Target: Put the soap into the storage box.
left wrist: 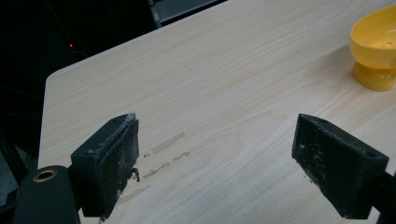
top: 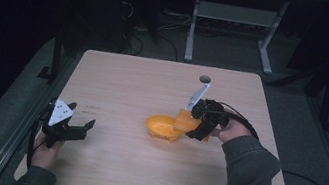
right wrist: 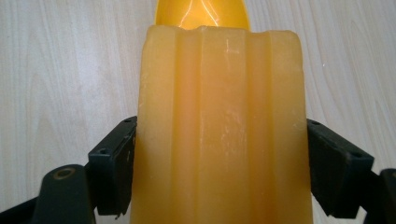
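Centrally, right claw (top: 200,124) clamps orange block (right wrist: 219,126) beside bowl (top: 163,126)

In the right gripper view the orange ribbed block (right wrist: 219,126) runs off the bottom edge, so its lower end cannot be seen, and it hides most of the yellow bowl (right wrist: 201,11), whose far rim is cut by the top edge. In the left gripper view the bowl (left wrist: 376,46) is cut off at the right edge. In the high view the right claw (top: 200,124) covers part of the block (top: 187,120), and the block's ribs are too small to tell.
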